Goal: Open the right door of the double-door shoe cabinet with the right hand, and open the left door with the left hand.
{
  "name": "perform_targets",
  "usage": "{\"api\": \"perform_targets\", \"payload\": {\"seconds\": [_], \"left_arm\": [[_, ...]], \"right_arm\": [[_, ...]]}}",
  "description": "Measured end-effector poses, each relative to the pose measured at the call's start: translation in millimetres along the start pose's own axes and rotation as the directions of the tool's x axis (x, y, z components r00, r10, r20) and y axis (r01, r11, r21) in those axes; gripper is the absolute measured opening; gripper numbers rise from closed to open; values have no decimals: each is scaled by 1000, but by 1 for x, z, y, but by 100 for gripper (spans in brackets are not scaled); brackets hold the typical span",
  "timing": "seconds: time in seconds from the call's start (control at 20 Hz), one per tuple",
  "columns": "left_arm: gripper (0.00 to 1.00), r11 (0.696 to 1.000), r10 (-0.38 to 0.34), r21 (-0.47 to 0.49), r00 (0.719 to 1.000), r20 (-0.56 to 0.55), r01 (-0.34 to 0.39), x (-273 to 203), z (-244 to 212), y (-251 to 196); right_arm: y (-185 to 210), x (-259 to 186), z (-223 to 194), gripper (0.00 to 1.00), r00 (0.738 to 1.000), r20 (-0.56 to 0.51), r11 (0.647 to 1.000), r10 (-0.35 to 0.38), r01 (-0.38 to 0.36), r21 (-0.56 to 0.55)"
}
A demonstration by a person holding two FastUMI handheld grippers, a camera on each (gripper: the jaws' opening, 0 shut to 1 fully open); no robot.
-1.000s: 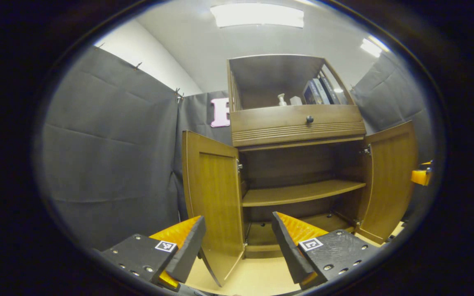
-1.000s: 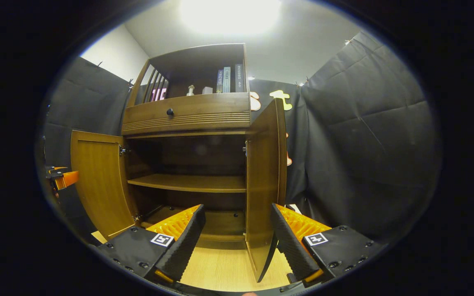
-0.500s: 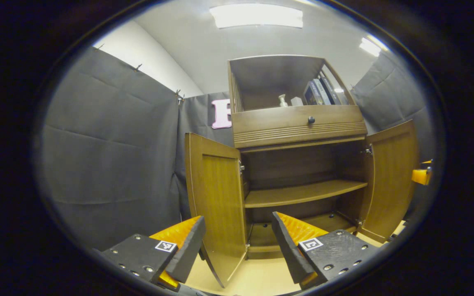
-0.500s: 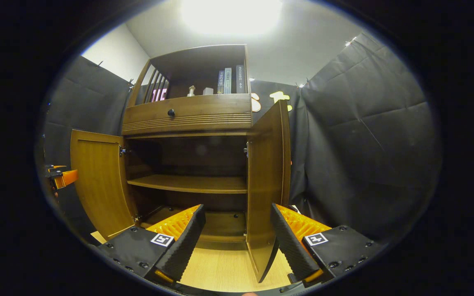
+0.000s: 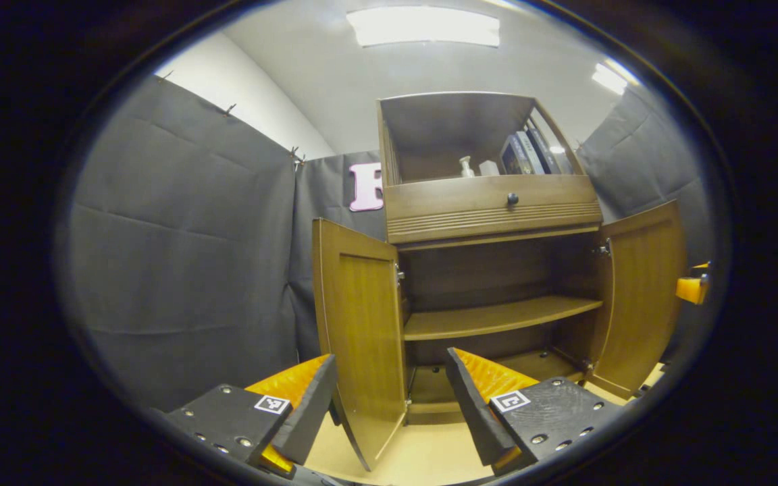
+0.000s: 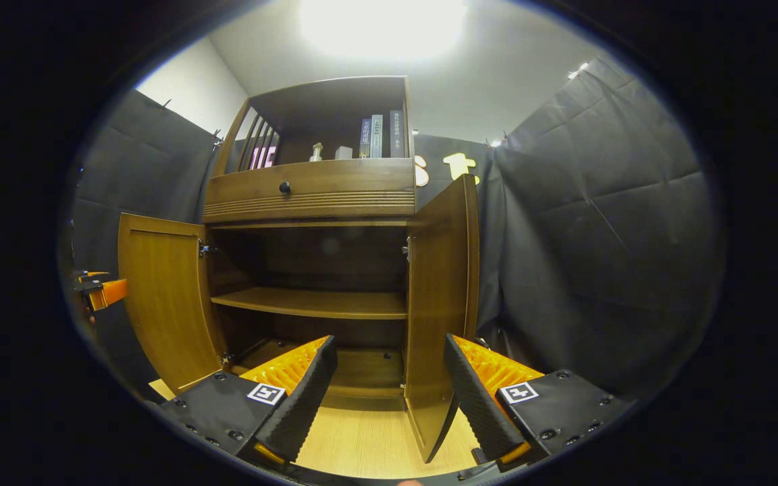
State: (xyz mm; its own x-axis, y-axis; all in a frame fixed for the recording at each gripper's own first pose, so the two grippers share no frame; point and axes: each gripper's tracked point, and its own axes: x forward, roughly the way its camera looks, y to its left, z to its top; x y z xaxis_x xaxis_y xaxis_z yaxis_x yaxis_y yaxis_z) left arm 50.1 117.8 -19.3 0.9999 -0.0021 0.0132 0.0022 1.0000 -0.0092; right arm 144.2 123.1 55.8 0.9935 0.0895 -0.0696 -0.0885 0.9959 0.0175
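With fingers (image 5: 470,405) apart, both doors (image 5: 362,337) open.

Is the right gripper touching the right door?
Cannot tell. In the right gripper view the open right gripper straddles the right door; the door's lower edge passes close beside the right finger, with no plain gap or contact.

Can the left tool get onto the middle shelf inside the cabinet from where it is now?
Probably yes. The left tool is open and holds nothing, the left door stands swung wide beside it, and the middle shelf lies bare behind the opening. The door's lower edge sits close between the fingers, so steer right of it.
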Motion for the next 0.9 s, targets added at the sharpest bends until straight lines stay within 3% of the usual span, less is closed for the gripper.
{"api": "perform_targets", "payload": {"seconds": [0.9], "left_arm": [[94, 1000, -4, 4, 1000, 5, 4, 4, 0, 6]], "right_arm": [[6, 2, 6, 99, 1000, 15, 1000, -22, 22, -7]]}}
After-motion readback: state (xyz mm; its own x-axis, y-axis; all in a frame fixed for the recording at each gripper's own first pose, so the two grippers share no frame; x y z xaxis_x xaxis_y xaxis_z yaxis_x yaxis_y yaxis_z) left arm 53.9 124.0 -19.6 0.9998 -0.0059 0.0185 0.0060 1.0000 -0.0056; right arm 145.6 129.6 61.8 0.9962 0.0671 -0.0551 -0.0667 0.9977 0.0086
